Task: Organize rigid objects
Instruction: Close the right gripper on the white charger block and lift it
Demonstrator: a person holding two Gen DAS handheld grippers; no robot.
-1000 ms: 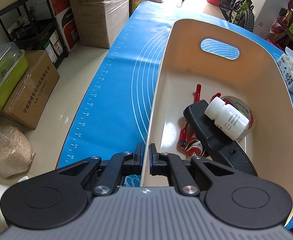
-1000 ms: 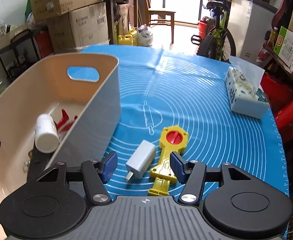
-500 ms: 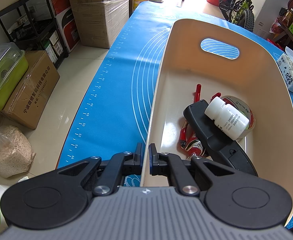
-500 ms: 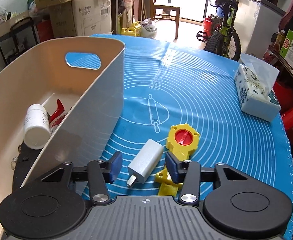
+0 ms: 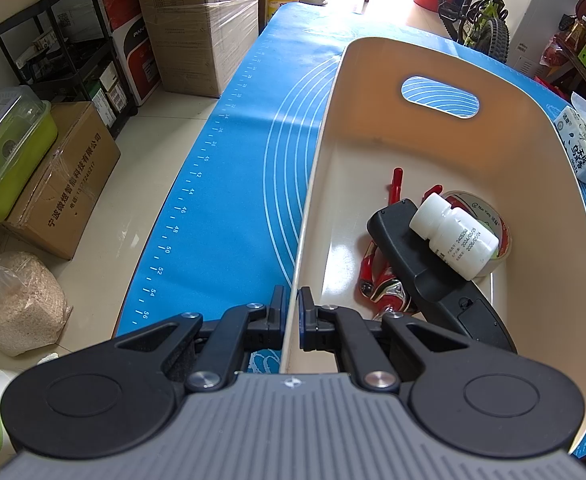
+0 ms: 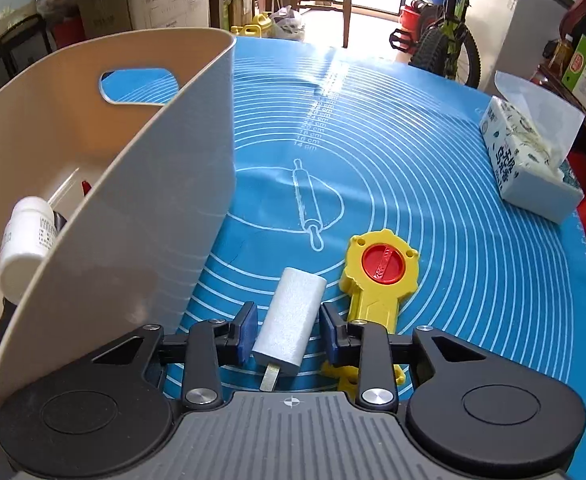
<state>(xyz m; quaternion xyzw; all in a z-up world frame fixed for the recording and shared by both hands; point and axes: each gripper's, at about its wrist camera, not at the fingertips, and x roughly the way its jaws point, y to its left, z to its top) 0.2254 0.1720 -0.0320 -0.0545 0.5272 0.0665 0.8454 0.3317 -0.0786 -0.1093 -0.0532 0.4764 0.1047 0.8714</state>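
Nearest, the right gripper [image 6: 288,332] has its jaws parted around the white charger [image 6: 291,320], one blue pad on either flank with a sliver of gap each side, so nothing is grasped yet. The charger lies flat on the blue mat [image 6: 473,248] over the tabletop, its metal plug pointing back toward the camera. It looks a light, stiff block with smooth, probably slippery faces; a squeeze across the two long flat sides, near the middle, should hold it best. Just right of the jaws, almost touching the charger, lies the yellow tool [image 6: 377,280] with a red dial, which the right pad could nudge. Close on the left stands the wall of the beige bin [image 6: 141,208].

The left gripper [image 5: 289,316] has its jaws clenched on that bin's near rim. Beyond them, inside, lie a white bottle [image 5: 455,236], a black device [image 5: 425,276], red pliers [image 5: 381,284] and a tape roll [image 5: 501,236]. Farthest right sits a tissue pack [image 6: 529,168].
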